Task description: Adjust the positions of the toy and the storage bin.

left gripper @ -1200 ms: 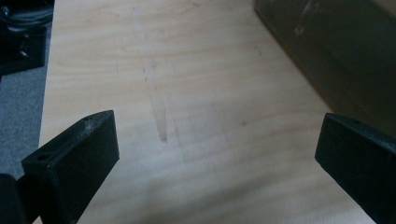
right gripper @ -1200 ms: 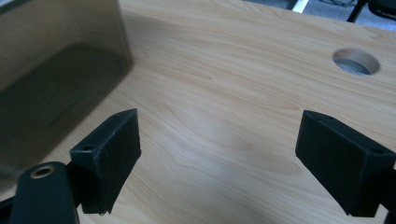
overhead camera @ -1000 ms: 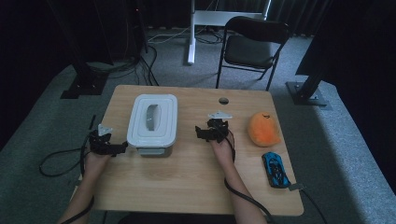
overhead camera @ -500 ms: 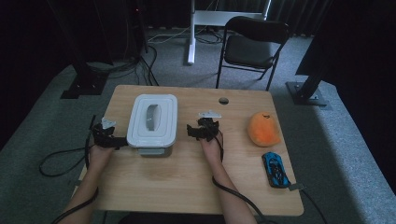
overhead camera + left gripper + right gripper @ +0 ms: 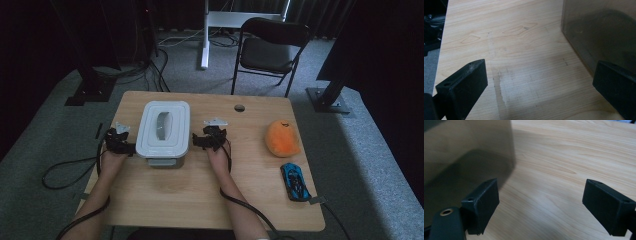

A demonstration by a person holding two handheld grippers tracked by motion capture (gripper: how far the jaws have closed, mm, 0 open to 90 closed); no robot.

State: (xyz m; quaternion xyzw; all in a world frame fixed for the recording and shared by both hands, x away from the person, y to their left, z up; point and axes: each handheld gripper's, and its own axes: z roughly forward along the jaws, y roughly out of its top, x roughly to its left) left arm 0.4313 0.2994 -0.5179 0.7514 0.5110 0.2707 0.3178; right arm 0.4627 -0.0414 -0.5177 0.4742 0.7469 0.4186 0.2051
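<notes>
no readable text, labels (or numbers)

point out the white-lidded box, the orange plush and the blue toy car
white-lidded box (image 5: pixel 163 129): high view, on the flat white lid beside its handle.
orange plush (image 5: pixel 282 138): high view, on the middle of its rounded body.
blue toy car (image 5: pixel 295 182): high view, on its roof.

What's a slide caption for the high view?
Left claw and right claw, both open, flank a lidded white box on the wooden table.
</notes>
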